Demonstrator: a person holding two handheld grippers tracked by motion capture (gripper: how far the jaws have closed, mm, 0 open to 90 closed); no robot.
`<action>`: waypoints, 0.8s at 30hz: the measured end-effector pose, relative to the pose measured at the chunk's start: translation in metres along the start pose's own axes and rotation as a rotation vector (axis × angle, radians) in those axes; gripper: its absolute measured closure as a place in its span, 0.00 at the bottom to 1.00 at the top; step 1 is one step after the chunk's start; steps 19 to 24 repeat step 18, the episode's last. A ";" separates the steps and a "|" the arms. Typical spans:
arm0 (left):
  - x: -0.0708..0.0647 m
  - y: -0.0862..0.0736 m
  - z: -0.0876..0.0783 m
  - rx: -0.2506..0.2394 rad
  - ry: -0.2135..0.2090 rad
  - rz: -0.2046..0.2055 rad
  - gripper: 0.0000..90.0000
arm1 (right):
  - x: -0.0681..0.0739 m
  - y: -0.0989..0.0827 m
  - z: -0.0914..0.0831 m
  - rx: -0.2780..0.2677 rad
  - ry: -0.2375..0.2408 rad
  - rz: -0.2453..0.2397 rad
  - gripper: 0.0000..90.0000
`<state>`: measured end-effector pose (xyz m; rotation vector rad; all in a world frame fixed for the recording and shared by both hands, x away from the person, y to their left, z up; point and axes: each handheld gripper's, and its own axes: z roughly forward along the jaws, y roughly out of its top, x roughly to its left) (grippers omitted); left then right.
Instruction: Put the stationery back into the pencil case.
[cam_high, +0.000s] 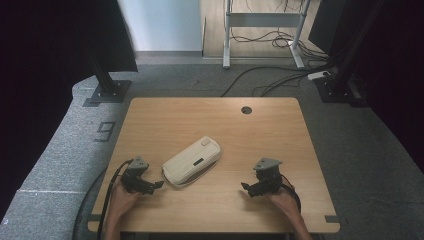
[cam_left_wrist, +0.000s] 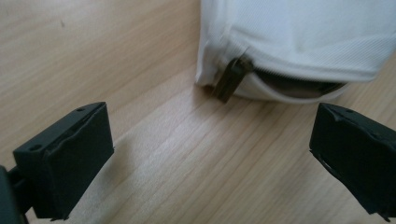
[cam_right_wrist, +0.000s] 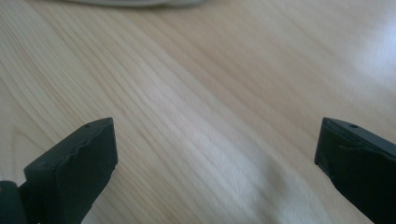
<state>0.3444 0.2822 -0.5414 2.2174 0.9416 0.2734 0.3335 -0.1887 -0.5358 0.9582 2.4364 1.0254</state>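
Centrally on the wooden worktop (cam_high: 210, 120) lies a white zip pouch (cam_high: 192, 161). Left gripper (cam_high: 150, 186) and right gripper (cam_high: 248, 188) flank it, fingers spread, empty. Grey carpet (cam_high: 350, 135) surrounds the worktop.

A pouch (cam_high: 192, 161) lies mid-table (cam_high: 210, 115) — left gripper (cam_high: 156, 185) just beside it, right gripper (cam_high: 245, 187) apparently well apart.

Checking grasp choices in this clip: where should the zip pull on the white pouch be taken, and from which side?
Probably the brown zip pull at the pouch's near-left corner, taken by the open left gripper from the person's side. The pull hangs clear of the fabric, right ahead of the wide-open jaws.
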 end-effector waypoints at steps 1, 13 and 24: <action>0.000 -0.001 0.001 0.006 0.002 -0.002 0.00 | -0.001 -0.003 0.001 0.012 -0.005 0.002 0.00; -0.004 -0.002 0.007 0.029 0.067 0.025 0.00 | -0.007 -0.024 0.005 0.017 0.013 0.049 0.00; -0.006 -0.002 0.007 0.028 0.076 0.013 0.00 | -0.007 -0.024 0.004 0.016 0.013 0.049 0.00</action>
